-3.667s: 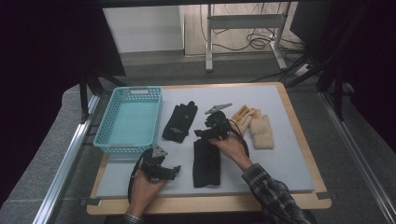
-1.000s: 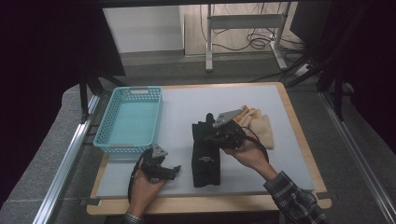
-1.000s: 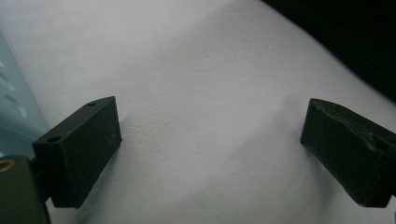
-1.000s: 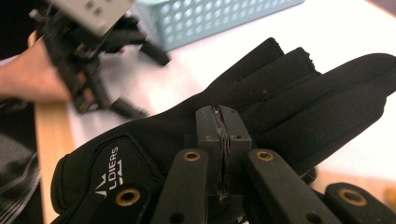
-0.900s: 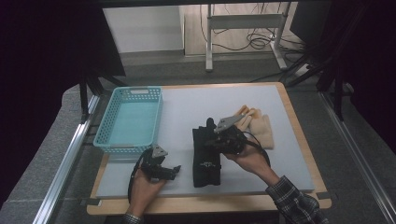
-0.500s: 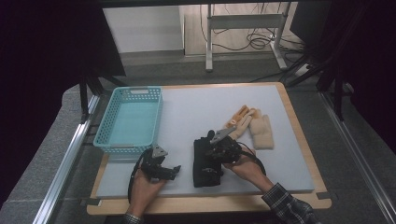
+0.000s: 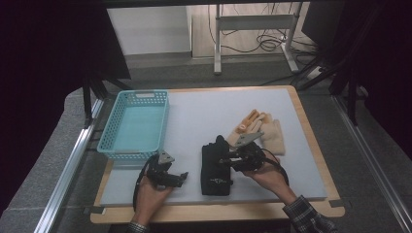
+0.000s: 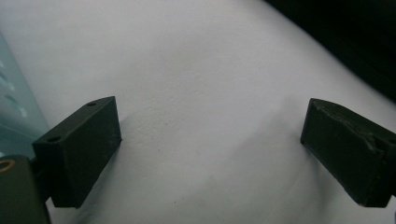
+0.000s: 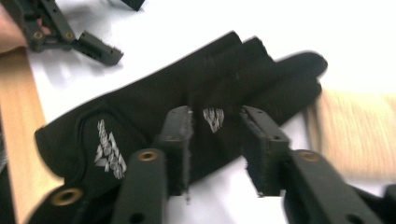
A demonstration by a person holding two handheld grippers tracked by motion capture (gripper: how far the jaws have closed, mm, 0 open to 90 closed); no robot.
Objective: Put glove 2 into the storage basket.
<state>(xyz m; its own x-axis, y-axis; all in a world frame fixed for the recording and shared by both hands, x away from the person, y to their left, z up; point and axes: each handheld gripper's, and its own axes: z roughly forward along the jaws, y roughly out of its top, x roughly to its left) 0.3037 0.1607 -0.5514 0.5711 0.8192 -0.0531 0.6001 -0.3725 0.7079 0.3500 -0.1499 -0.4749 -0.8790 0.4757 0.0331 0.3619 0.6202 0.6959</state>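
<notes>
At lower centre of the high view, the right gripper (image 7: 228, 159) is hovering over stacked black gloves (image 7: 215, 165), jaws just parting, pinching nothing; the left gripper (image 7: 180, 177), lower left, is resting spread wide.

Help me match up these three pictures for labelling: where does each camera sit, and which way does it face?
High view: above the table's near side, looking forward and down; both forearms and hands enter from below.
Left gripper view: on the left gripper, facing bare pale grey table mat between wide-apart jaws.
Right gripper view: on the right gripper, facing the flat black fabric glove.
Shared: high and right gripper views both show that glove.
</notes>
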